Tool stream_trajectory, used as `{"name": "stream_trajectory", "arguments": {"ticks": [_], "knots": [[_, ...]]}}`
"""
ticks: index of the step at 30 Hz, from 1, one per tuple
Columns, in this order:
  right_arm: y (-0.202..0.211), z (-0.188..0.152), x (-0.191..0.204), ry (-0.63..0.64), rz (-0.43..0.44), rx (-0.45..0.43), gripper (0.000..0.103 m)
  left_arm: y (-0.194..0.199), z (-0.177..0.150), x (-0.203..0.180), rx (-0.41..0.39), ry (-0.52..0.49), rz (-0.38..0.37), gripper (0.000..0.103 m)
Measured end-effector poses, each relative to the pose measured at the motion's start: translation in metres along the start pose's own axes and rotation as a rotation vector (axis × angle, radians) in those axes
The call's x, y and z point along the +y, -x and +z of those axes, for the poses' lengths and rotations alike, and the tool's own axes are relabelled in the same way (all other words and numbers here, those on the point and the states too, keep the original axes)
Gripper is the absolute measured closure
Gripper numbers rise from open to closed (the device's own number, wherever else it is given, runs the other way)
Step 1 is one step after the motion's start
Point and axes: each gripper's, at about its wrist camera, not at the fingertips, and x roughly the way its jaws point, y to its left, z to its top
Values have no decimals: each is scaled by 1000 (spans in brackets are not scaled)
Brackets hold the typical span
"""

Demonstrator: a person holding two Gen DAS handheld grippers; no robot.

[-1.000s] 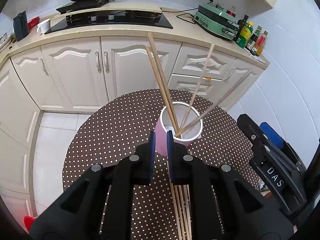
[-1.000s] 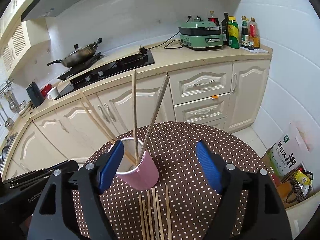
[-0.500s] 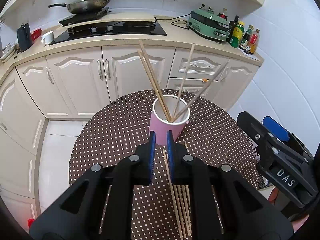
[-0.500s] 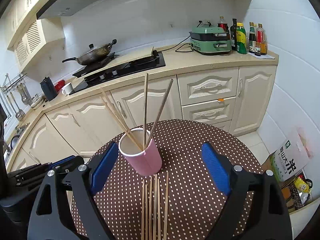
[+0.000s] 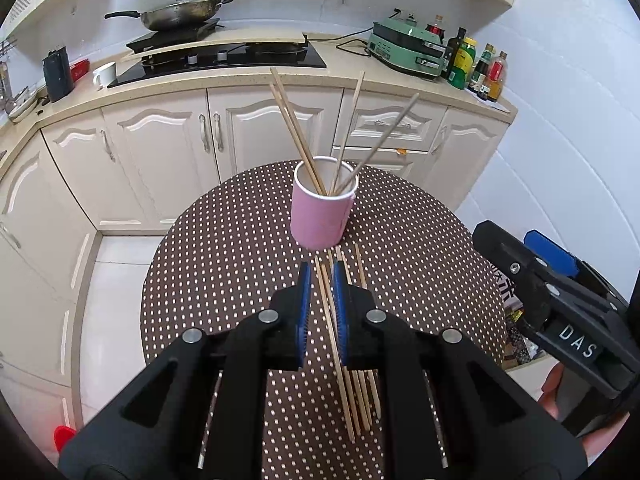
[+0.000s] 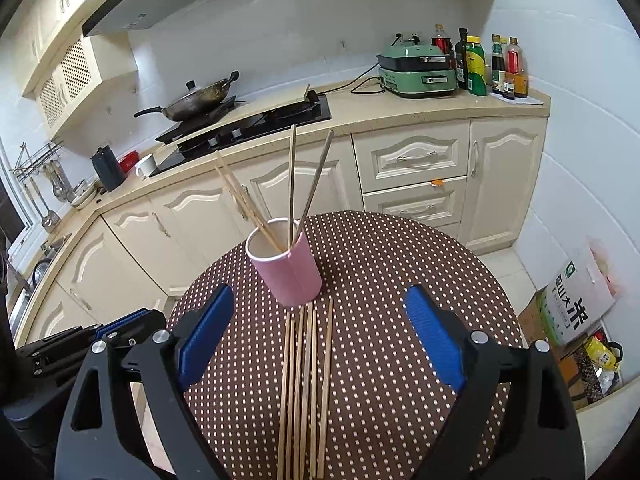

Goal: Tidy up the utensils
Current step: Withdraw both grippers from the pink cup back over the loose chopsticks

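Observation:
A pink cup [image 5: 321, 212] stands on the round brown dotted table [image 5: 224, 248] and holds several chopsticks [image 5: 298, 136] leaning outward. It also shows in the right wrist view [image 6: 290, 270]. Several loose wooden chopsticks [image 5: 352, 352] lie side by side on the table in front of the cup, also in the right wrist view [image 6: 306, 380]. My left gripper [image 5: 320, 276] hovers above the loose chopsticks, its jaws nearly together with a narrow gap and nothing held. My right gripper [image 6: 316, 308] is wide open above the loose chopsticks; in the left wrist view it shows at the right [image 5: 556, 280].
Cream kitchen cabinets [image 5: 160, 136] and a counter with a hob, a wok [image 5: 180, 10], a green appliance [image 5: 410, 46] and bottles [image 5: 476, 66] stand behind the table. A rice bag and boxes [image 6: 576, 304] sit on the floor right of the table.
Both grippers have pulled back and up from the cup, so the cup looks smaller and farther. The loose chopsticks on the table have come into fuller view.

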Motion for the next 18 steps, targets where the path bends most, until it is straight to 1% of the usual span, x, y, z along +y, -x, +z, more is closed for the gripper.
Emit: {"name": "stream_trajectory", "arguments": {"ticks": [2, 4, 5, 6, 7, 8, 11, 13, 14, 15, 18], "knots": [[6, -6, 0, 3, 1, 6, 19, 4, -6, -1, 3, -3, 2, 91], [11, -11, 1, 8, 3, 8, 19, 9, -12, -3, 4, -4, 2, 84], [14, -13, 1, 13, 3, 11, 18, 13, -15, -3, -2, -4, 7, 71], [16, -16, 2, 18, 1, 13, 19, 16, -18, -3, -11, -4, 8, 53], [17, -16, 2, 20, 1, 15, 19, 20, -21, -3, -27, -4, 11, 50], [19, -19, 2, 22, 1, 18, 19, 23, -22, -3, -37, -4, 17, 50], [23, -25, 2, 22, 0, 32, 19, 27, -30, -3, -25, 0, 26, 49], [25, -30, 3, 26, 3, 40, 19, 30, -35, -3, -24, 5, 27, 45], [25, -32, 4, 32, 1, 47, 18, 31, -38, -2, -20, 9, 28, 40], [25, -35, 5, 37, -7, 52, 18, 31, -39, -2, -18, 12, 33, 38], [25, -41, 3, 34, -17, 72, 13, 32, -46, 1, -5, 19, 39, 36]]}}
